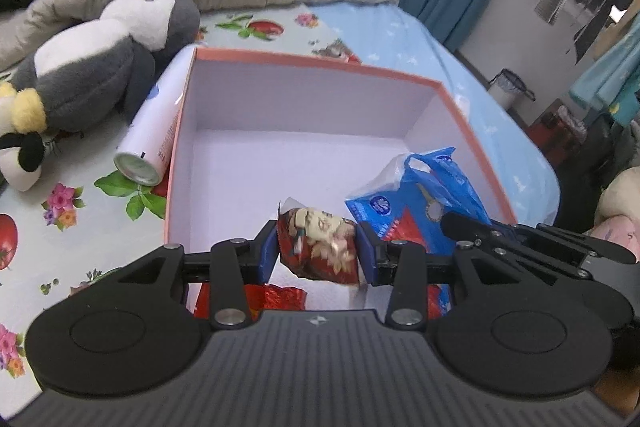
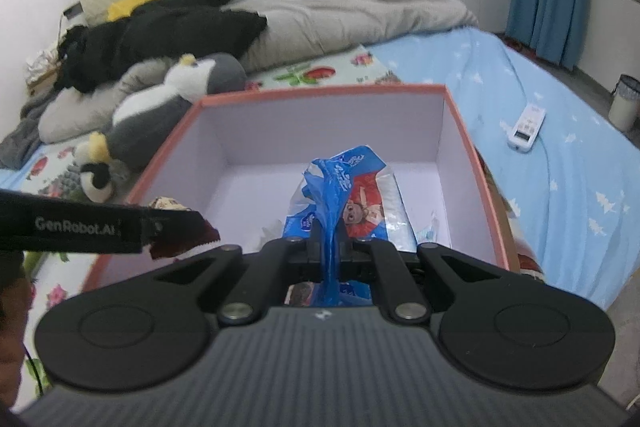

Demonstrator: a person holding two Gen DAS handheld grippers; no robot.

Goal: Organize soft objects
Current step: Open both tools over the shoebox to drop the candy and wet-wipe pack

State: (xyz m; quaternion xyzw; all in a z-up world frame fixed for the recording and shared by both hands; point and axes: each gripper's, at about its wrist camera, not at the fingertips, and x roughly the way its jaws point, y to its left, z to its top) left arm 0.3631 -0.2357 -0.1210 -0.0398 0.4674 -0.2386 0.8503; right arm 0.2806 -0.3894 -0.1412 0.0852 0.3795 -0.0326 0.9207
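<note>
1. My left gripper point(image 1: 318, 253) is clamped on a red snack packet point(image 1: 318, 249), its blue pads pressing the packet's two sides. I hold it over the near edge of the pink-rimmed box point(image 1: 312, 61), which sits on the bed.

2. That packet looks light and crinkly. The foil gives under the pads, so I judge a mid-body pinch safest (the sealed ends would likely slip or tear).

3. My right gripper point(image 2: 330, 249) is closed nearly all the way on the twisted blue plastic handle of a tissue pack point(image 2: 360, 215). The pack itself hangs inside the box, near its front right part.

4. The tissue pack should be soft, squashy and not heavy. The thin film handle is slick and bunches to almost nothing, so a tight grip is needed; it may stretch if jerked.

5. A second red wrapper point(image 1: 282, 297) shows below my left jaws; whether it rests on the box floor I cannot tell.

6. Outside the box to its left, the penguin plush point(image 1: 104, 67) lies on the floral sheet, beside a white spray can point(image 1: 154, 131) that leans along the box wall. The plush looks bulky but compressible; I would grab a flipper or foot rather than the round body.
</note>
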